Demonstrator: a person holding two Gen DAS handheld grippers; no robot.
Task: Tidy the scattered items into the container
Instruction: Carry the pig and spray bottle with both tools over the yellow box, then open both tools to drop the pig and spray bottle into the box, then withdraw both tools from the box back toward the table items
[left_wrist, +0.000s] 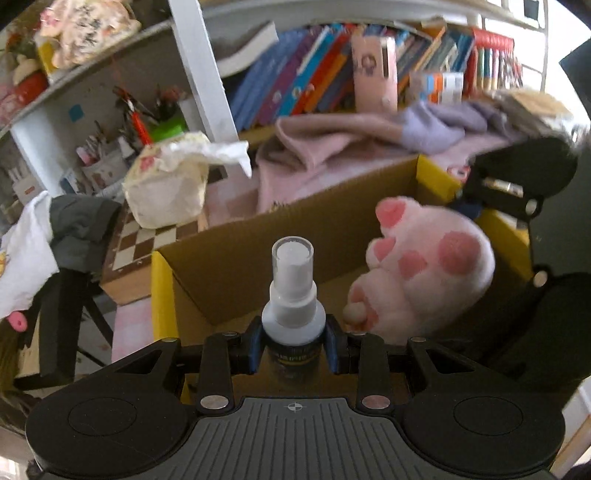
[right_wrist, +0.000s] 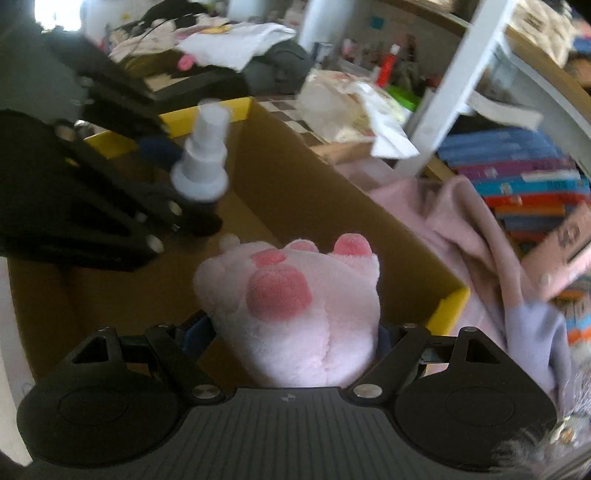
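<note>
Two grippers hung over the open cardboard box, each with something between its fingers. The left gripper was clamped on a spray bottle, its blue pads pressed to the dark body just under the white collar, the clear cap standing upright above them. The right gripper held a plush paw, pink pads facing the camera, the fingers set wide around its soft bulk. Both items sat above the box's brown interior, inside its yellow-edged rim. Beyond the box lay pink cloth, a tissue pack on a chessboard, and shelved books.
</note>
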